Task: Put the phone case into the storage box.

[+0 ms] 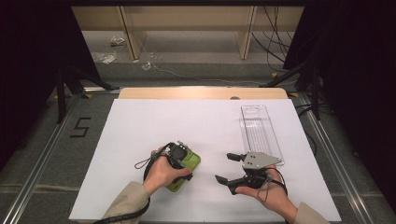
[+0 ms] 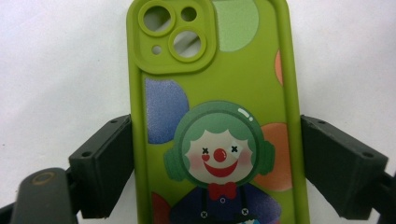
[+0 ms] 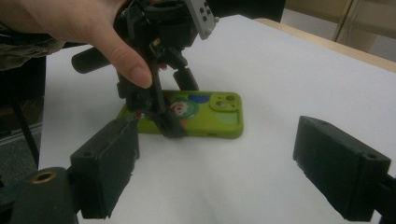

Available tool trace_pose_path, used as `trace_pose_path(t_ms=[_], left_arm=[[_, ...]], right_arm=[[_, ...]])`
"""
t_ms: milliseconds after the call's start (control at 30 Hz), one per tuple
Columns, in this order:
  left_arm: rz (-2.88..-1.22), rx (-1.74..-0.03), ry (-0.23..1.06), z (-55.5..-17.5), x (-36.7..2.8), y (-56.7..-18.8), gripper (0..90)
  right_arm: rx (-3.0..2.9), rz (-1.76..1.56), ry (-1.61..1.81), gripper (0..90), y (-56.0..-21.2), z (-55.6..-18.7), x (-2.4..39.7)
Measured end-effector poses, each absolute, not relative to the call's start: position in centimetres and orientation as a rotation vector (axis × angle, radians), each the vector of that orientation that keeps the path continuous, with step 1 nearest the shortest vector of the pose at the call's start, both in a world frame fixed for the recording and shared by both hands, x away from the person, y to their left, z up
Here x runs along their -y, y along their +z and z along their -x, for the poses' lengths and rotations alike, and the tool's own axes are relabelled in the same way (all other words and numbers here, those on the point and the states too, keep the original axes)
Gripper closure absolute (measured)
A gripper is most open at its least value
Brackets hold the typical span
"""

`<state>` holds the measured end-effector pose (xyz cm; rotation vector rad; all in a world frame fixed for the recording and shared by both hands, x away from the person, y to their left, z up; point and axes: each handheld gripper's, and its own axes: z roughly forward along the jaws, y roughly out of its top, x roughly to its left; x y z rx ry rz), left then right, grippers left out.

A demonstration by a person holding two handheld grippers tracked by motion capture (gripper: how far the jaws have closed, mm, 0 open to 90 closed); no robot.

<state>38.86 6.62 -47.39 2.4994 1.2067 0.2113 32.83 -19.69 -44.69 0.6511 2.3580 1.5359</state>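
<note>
So the white sheet [image 1: 140, 140] covers most of the table. The clear plastic tray [image 1: 258, 133] sits well off to the right of the green clown phone case [image 2: 219, 116], which lies flat on the sheet. Left gripper [image 2: 215, 172] straddles the case, jaws against both long edges. Right gripper [image 1: 229, 168] sits between case and tray, jaws wide apart with nothing in them.
</note>
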Motion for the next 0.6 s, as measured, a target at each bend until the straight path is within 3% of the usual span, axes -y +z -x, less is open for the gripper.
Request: trace_pose_path(t_ms=[600], left_arm=[[-2.481, -1.183, 0.207, -38.65, -6.83, -47.33, 16.0]], right_arm=[[-2.346, -0.652, 1.541, 15.5, -44.63, -32.88, 19.74]])
